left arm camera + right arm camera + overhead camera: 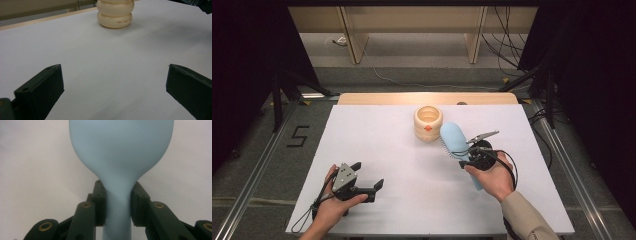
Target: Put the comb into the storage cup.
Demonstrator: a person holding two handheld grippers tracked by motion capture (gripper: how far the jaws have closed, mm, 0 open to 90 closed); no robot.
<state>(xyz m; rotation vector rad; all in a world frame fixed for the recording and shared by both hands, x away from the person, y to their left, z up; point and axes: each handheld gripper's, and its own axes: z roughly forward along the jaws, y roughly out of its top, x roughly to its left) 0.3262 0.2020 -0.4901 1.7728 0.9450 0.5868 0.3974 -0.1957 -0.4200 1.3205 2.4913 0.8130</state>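
A light blue hairbrush (454, 140) is held above the white table, bristles facing left and down. My right gripper (469, 159) is shut on its neck, and in the right gripper view both black jaws press the brush handle (117, 205) just below the wide head (121, 145). A cream ribbed cup (428, 122) with an orange mark stands upright at the table's back centre, just left of the brush head; it appears as a stack of rounded rings (115, 13) in the left gripper view. My left gripper (368, 176) rests at the front left, open with nothing between its jaws.
The white table (377, 150) has a wooden strip along its far edge (427, 98). Cables (507, 45) and wooden furniture legs stand on the floor beyond. A metal rail (262, 165) runs along the left side.
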